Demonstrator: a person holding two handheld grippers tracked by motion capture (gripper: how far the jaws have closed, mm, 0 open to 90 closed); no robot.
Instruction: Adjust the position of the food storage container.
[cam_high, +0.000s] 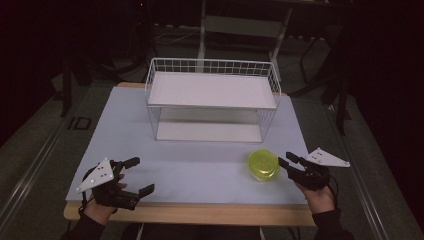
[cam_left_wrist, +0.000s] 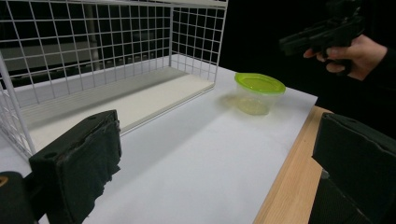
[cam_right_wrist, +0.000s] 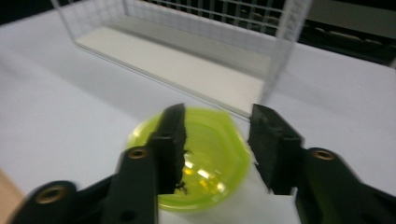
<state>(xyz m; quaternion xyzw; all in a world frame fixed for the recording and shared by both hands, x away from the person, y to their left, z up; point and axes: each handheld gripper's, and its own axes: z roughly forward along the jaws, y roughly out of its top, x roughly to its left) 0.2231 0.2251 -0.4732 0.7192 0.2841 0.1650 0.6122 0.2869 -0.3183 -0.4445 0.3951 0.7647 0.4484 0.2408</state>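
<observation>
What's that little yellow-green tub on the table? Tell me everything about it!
The tub is a small, see-through plastic container with a bright yellow-green lid closed on top. It stands upright on the white table sheet, in front of the wire rack, toward its right end. The right tongs are just beside it; whether they touch is unclear.

My left gripper (cam_high: 132, 175) sits at the lower left of the frame, jaws spread wide above the bare pale counter (cam_high: 200, 165) near its wooden front edge. My right gripper (cam_high: 289, 161) is at the lower right, its jaws pointing toward the picture's left at the yellow-green lidded container (cam_high: 263, 165), just beside it; I cannot tell whether they touch it. The container stands on the counter below the right end of the white wire shelf rack (cam_high: 212, 100), which fills the upper middle.
</observation>
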